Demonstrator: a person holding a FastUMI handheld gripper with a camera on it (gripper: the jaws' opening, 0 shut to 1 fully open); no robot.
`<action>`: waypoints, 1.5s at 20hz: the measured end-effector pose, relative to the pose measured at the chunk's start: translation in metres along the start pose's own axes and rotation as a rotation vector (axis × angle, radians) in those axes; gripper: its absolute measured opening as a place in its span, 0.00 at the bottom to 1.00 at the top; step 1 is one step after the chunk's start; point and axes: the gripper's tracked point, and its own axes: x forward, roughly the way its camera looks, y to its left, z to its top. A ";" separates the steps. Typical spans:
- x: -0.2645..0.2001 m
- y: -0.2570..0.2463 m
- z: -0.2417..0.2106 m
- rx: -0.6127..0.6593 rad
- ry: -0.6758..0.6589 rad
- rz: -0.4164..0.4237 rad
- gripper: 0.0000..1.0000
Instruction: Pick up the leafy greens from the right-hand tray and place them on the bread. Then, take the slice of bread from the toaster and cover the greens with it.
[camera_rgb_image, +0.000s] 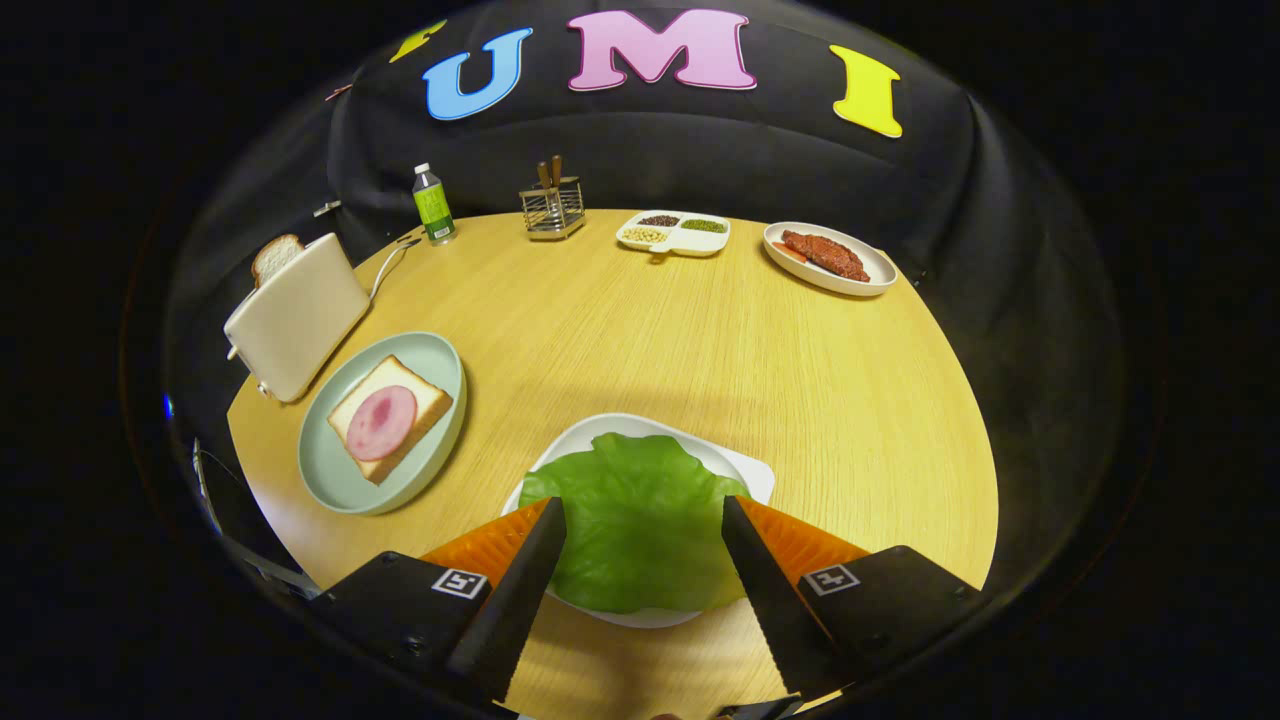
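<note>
Directly ahead: greens (640, 530) between the two fingers, gripper (640, 505) spread wide, gripping nothing. Fingertips over the leaf's left and right edges; contact with the leaf not clear from this angle. Leaf flat on white tray (752, 476), near table edge, spanning most of the tray. Roughly round, slightly longer along the line of the fingers, so no strong axis to favour. Smooth, pale green, faint ribs fanning from a notch at the far side, wavy rim. Looks thin and limp; likely to fold when pinched.

Target off to the left: bread (392, 418) with pink ham round (381, 422) on grey-green plate (424, 355), just beside the tray. Beyond the plate, toaster (297, 315) with second slice (275, 256) standing out of its slot.
</note>
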 end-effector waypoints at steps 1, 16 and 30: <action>0.004 -0.001 -0.004 -0.017 0.007 0.002 0.98; 0.013 0.008 -0.018 -0.045 0.097 0.047 0.89; 0.015 0.018 -0.018 -0.057 0.146 0.094 0.08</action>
